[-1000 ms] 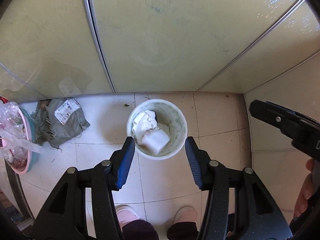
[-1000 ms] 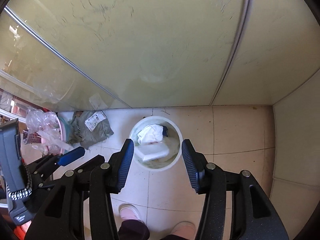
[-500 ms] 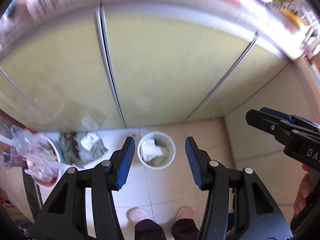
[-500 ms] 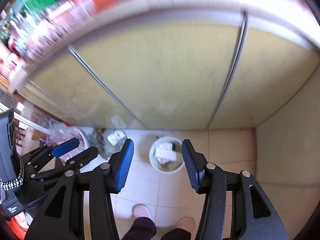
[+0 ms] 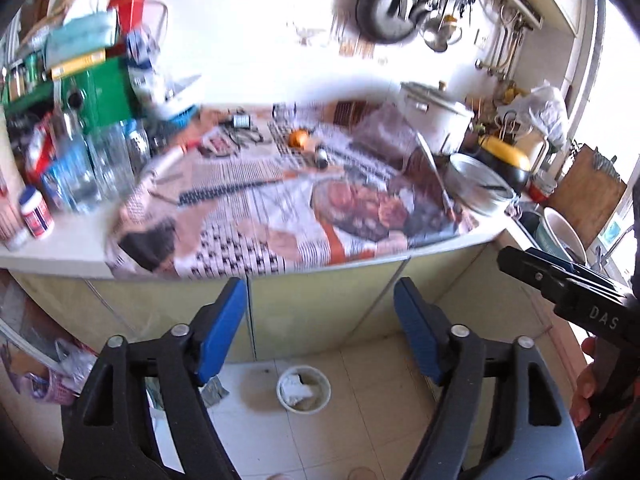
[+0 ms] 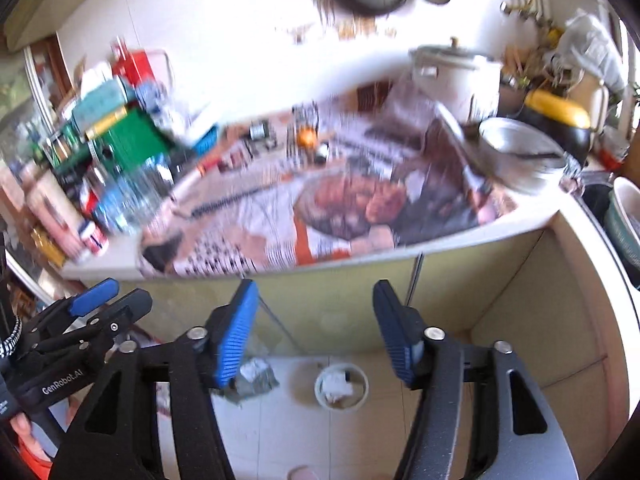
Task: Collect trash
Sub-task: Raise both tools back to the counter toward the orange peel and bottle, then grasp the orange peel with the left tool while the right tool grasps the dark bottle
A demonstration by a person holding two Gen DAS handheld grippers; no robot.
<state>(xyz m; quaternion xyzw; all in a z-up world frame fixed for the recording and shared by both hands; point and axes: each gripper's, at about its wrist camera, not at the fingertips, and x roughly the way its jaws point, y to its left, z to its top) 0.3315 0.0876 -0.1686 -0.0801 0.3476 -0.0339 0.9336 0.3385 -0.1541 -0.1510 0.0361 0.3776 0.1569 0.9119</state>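
Both sets of jaws just widened, empty: steady over cluttered worktop [image 5: 80,240], pick scrap, drop into bin [image 5: 303,389].

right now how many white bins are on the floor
1. The white bin stands on the floor tiles below the cabinet doors, with crumpled paper inside. Others may be hidden behind the grippers.

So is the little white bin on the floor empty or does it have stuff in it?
It has stuff in it. The white bin stands upright on the floor tiles, and crumpled white paper shows inside its open top, reaching about halfway across.
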